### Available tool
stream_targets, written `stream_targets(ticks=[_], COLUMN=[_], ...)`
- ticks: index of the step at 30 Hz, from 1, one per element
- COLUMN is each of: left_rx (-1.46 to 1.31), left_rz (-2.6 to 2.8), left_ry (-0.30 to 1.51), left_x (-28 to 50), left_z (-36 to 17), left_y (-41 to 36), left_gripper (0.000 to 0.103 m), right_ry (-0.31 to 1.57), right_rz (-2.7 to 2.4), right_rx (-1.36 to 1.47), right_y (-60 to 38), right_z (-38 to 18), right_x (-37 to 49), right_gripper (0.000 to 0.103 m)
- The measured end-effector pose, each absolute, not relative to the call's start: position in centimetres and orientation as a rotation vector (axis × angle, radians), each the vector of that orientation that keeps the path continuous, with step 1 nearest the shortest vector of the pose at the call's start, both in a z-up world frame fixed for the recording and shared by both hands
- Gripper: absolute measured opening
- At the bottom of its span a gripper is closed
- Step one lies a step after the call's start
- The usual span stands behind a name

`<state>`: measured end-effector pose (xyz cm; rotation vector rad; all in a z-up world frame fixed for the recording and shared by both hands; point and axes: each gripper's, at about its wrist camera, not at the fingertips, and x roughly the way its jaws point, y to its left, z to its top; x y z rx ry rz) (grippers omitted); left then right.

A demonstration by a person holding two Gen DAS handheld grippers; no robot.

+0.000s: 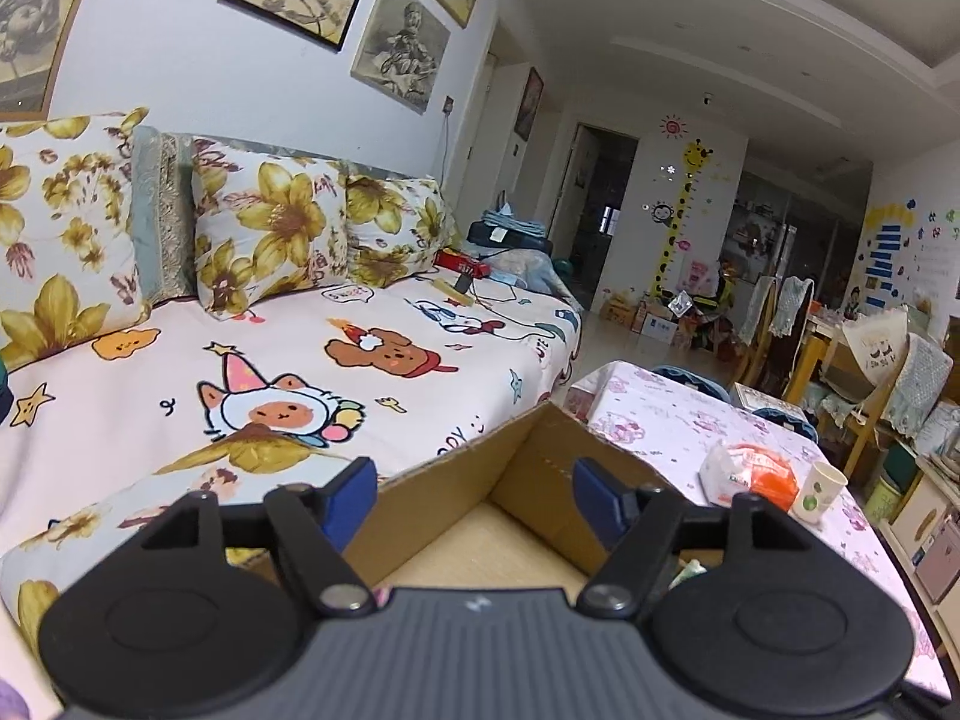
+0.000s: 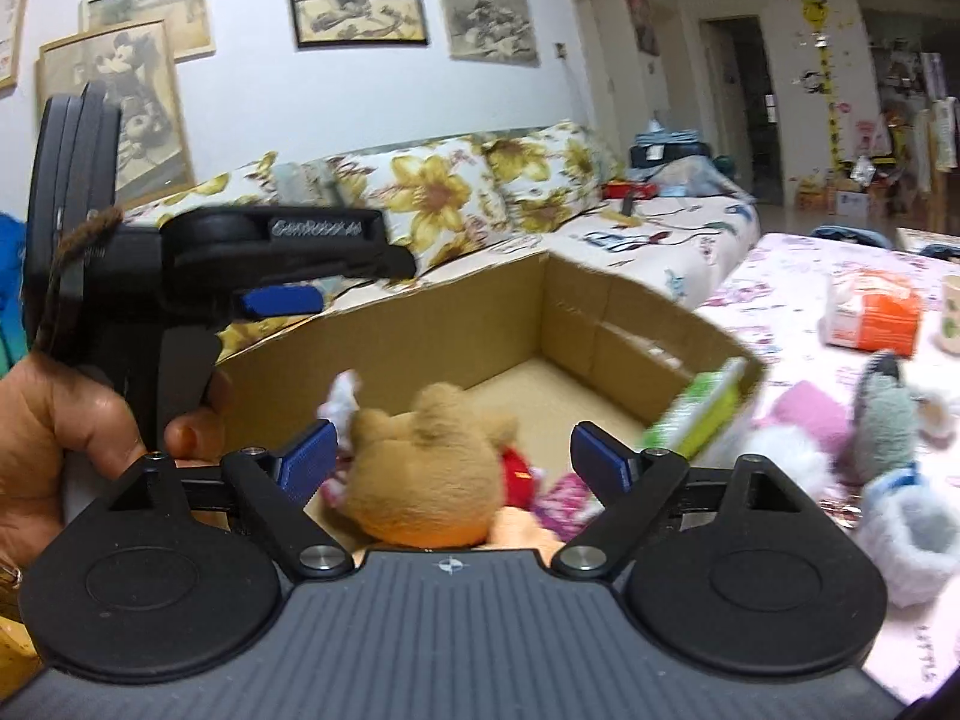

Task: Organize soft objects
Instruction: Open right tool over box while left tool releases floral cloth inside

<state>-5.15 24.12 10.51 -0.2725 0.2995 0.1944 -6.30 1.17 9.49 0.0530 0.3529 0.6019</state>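
Note:
A tan plush bear (image 2: 426, 468) lies at the near end of an open cardboard box (image 2: 600, 324), beside a red toy (image 2: 519, 474) and pink fabric pieces. My right gripper (image 2: 454, 461) stands open around the bear, with a gap between the toy and each blue pad. A hand (image 2: 66, 438) holds my left gripper (image 2: 336, 282) over the box's left wall. In the left wrist view that gripper (image 1: 474, 498) is open above the box (image 1: 540, 462), and nothing sits between its pads. Several more plush toys lie on the table, among them a white one (image 2: 780, 456) and a grey one (image 2: 888, 414).
A green and white packet (image 2: 702, 414) leans on the box's right rim. An orange tissue pack (image 1: 756, 474) and a paper cup (image 1: 819, 492) stand on the flowered tablecloth (image 1: 660, 414). A sofa (image 1: 300, 360) with floral pillows runs along the left. Chairs and clutter fill the far right.

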Motion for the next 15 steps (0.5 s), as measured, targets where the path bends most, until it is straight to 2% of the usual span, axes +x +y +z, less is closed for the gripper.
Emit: stream_targets(ticks=[10,15], left_rx=[-0.231,-0.207], left_rz=[0.140,0.115], left_ry=[0.295,0.291], left_x=[-5.1,-5.0], left_z=[10.7,10.7], left_y=[21.9,21.0], left_gripper=[0.078,0.079], right_ry=[0.316,0.322], right_rz=[0.425,0.386], right_rx=[0.097,0.106], right_y=[-1.7,-1.2], right_z=[8.9,8.8], right_x=[-9.0,-6.7], right_gripper=[0.103,0.103])
